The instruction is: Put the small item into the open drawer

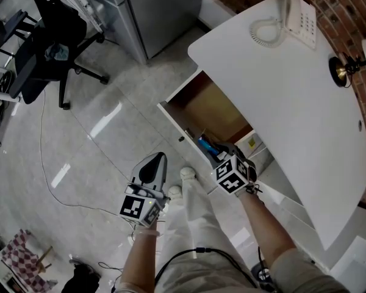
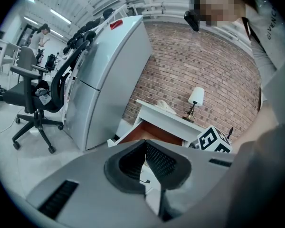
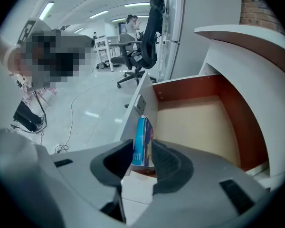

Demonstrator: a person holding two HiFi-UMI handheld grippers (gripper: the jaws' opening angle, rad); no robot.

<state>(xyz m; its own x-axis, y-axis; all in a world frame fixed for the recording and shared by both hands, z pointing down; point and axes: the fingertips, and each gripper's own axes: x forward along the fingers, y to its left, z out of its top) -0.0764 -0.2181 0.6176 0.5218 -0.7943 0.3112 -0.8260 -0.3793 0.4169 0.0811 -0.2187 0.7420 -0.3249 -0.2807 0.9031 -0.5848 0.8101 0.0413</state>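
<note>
Right gripper (image 3: 143, 148), jaws spread w/ small flat blue packet (image 3: 143, 139) standing loose btwn them, tips down over open white-fronted wooden drawer (image 3: 199, 120), prob. to drop it in; left gripper (image 2: 145, 148), jaws pressed together & empty, hangs aside.

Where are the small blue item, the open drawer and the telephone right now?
small blue item (image 3: 143, 140): right gripper view, on its blue side face.
open drawer (image 3: 199, 122): right gripper view, on its bare bottom panel.
telephone (image 1: 302, 20): head view, on its keypad body.
</note>
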